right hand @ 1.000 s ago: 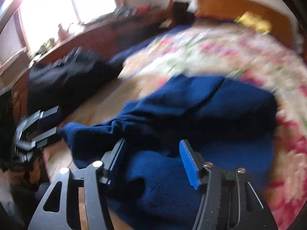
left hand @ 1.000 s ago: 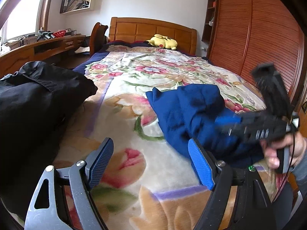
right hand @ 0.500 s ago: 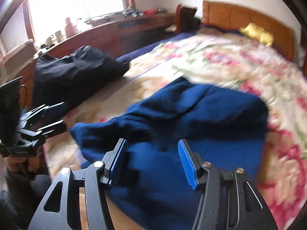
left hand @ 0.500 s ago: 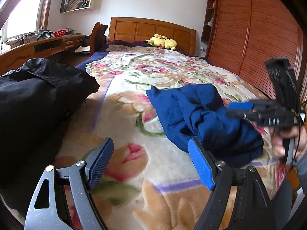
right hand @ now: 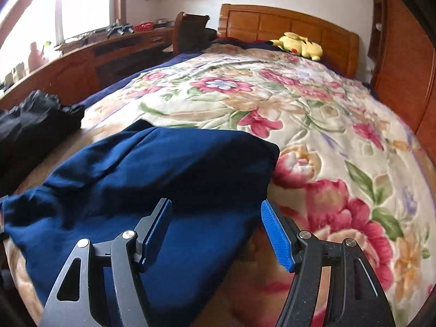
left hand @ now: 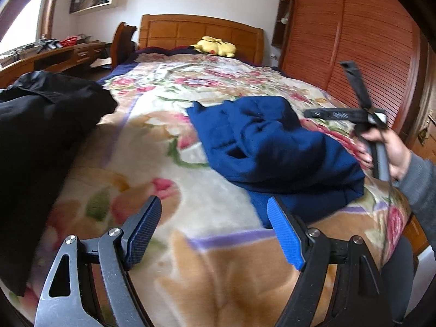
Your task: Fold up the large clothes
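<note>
The blue garment (left hand: 272, 150) lies bunched on the floral blanket (left hand: 169, 141), right of centre. Left gripper (left hand: 212, 231): jaws spread, empty. Right gripper (right hand: 216, 234): jaws just widened, nothing pinched, over the garment's near edge.

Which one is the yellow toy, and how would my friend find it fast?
Start at the big bed with the flowery blanket and look up to its wooden headboard. Right in front of it lies the yellow plush toy. It is the only bright yellow thing there, far from the blue garment and the black clothes near the foot.
</note>
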`<state>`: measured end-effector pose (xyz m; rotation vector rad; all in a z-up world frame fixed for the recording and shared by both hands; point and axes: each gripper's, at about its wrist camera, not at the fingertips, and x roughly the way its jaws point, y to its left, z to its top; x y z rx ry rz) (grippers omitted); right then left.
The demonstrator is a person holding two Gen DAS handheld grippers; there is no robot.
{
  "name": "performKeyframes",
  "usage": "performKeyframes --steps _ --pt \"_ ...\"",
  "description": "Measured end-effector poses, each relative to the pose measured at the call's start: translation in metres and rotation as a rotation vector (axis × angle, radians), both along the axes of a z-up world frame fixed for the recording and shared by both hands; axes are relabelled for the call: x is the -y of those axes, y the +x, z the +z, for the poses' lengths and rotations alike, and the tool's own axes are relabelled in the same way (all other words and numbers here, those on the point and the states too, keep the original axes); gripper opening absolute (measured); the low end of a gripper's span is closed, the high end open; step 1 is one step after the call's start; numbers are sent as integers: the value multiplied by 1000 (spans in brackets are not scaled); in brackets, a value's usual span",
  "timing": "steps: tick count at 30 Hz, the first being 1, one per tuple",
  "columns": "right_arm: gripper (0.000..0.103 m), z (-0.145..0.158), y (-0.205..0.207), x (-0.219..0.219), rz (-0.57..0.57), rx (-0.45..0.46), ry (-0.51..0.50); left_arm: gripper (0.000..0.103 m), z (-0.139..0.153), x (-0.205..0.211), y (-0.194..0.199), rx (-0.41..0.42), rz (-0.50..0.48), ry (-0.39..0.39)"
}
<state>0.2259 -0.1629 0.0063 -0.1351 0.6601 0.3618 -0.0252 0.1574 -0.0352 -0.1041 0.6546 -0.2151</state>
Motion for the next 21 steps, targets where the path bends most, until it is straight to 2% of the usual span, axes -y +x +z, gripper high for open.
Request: performKeyframes --steps 4,8,12,21 --pt "70 -1 16 11 -21 -12 16 81 -2 10 3 -6 -21 -15" --pt "70 -14 35 11 -28 -26 8 75 -5 17 8 -19 -31 -14" --pt "70 -27 49 5 -20 -27 -38 63 -11 20 14 -46 -40 -23" --pt "81 -46 71 14 -7 -50 55 62 -18 29 20 -72 -34 -6"
